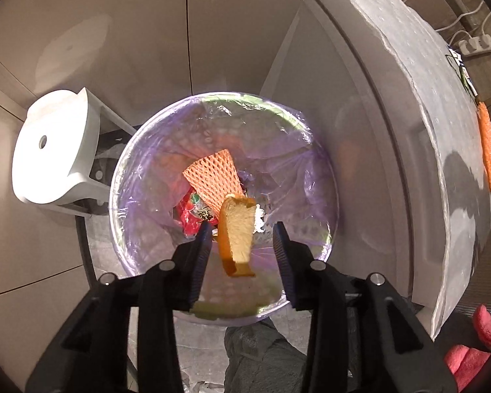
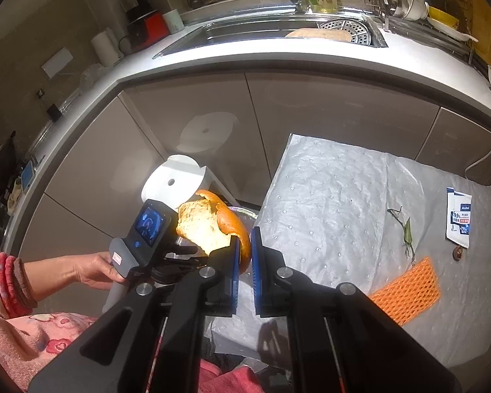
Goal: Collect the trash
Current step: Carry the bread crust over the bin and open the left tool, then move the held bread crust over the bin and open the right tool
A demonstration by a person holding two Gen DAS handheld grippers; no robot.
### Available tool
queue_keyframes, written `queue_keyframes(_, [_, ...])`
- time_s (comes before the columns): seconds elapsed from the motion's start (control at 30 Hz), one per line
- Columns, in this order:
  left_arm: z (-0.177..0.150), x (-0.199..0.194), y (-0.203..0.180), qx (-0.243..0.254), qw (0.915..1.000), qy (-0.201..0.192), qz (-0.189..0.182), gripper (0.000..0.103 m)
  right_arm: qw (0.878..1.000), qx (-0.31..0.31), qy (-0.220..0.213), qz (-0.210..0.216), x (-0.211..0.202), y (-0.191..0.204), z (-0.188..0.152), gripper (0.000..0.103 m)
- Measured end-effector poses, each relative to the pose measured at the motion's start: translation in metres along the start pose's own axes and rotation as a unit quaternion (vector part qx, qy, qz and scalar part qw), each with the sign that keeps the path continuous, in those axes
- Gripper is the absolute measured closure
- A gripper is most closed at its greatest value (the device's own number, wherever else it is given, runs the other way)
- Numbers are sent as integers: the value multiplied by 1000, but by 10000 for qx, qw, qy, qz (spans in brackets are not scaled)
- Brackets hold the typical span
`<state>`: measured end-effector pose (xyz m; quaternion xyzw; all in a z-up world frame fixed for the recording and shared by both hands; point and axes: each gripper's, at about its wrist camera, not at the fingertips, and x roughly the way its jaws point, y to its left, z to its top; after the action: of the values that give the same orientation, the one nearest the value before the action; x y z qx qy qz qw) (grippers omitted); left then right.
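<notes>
The left claw (image 1: 242, 237) stands apart over the round bin (image 1: 324, 239) lined with thin purple film; a curled orange peel (image 1: 237, 239) hangs loose between its jaws, above orange foam netting (image 1: 211, 177). The right claw (image 2: 245, 252) pinches another peel (image 2: 242, 245), pith pale and spongy.

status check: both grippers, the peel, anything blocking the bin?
Left gripper open over purple-lined round bin, orange peel piece loose between its fingers. Right gripper shut on larger orange peel. Bin mouth unobstructed.
</notes>
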<state>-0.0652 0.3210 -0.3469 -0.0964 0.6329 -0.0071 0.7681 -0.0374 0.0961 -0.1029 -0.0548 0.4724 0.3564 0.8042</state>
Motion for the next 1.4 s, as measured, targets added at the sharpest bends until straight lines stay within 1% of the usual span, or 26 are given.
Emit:
queue_keyframes(0.03, [0, -1, -1, 32, 10000, -19, 0, 58, 10000, -1, 19, -2, 1, 1, 0, 95])
queue_keyframes(0.1, [2, -3, -1, 59, 10000, -50, 28, 47, 10000, -13, 54, -10, 3, 3, 0, 95])
queue_keyframes(0.2, [4, -6, 2, -6, 10000, -76, 26, 36, 10000, -26, 85, -17, 5, 6, -1, 95])
queue_keyframes(0.27, [4, -10, 4, -39, 9999, -92, -40, 34, 9999, -24, 100, -25, 7, 7, -2, 95])
queue_keyframes(0.33, [3, -21, 4, -31, 9997, -192, -112, 33, 9999, -16, 122, -23, 9, 6, -3, 96])
queue_keyframes(0.43, [0, -56, 1, -9, 9981, -586, -189, 32, 9999, 4, 169, -30, 16, 6, -5, 96])
queue_keyframes(0.5, [-4, -90, -1, 1, 9950, -986, -172, 23, 9997, 34, 229, -7, 24, 6, -6, 95])
queue_keyframes(0.6, [-12, -144, -5, 27, 9865, -1637, -83, 15, 9994, 29, 354, 53, 42, 10, -10, 95])
queue_keyframes(0.7, [-25, -193, -10, 48, 9750, -2218, 147, 11, 9985, 6, 524, 146, 65, 18, -13, 95])
queue_keyframes(0.77, [-32, -217, -13, 83, 9682, -2483, 297, 8, 9977, -27, 641, 206, 82, 25, -16, 95])
queue_keyframes(0.83, [-40, -235, -18, 67, 9623, -2683, 444, 8, 9969, -109, 754, 193, 99, 34, -17, 95])
queue_keyframes(0.9, [-43, -250, -19, 71, 9586, -2803, 498, 8, 9958, -221, 862, 194, 117, 43, -19, 94])
queue_keyframes(1.0, [-50, -266, -22, 21, 9557, -2896, 524, 8, 9935, -426, 1050, 132, 144, 57, -21, 94])
queue_keyframes(1.07, [-54, -273, -23, 17, 9545, -2936, 521, 8, 9912, -560, 1195, 46, 163, 65, -23, 94])
queue_keyframes(1.27, [-64, -286, -31, 182, 9489, -3058, 762, 8, 9852, -808, 1488, -258, 203, 82, -29, 91])
queue_keyframes(1.3, [-66, -287, -31, 194, 9483, -3072, 780, 8, 9844, -835, 1527, -265, 207, 84, -30, 88])
queue_keyframes(1.33, [-67, -289, -32, 198, 9480, -3078, 787, 8, 9835, -824, 1589, -260, 211, 84, -31, 78])
queue_keyframes(1.37, [-67, -290, -32, 204, 9479, -3079, 788, 8, 9834, -786, 1615, -259, 213, 84, -33, 71])
queue_keyframes(1.4, [-68, -290, -32, 214, 9477, -3082, 801, 8, 9838, -748, 1612, -250, 213, 82, -33, 56])
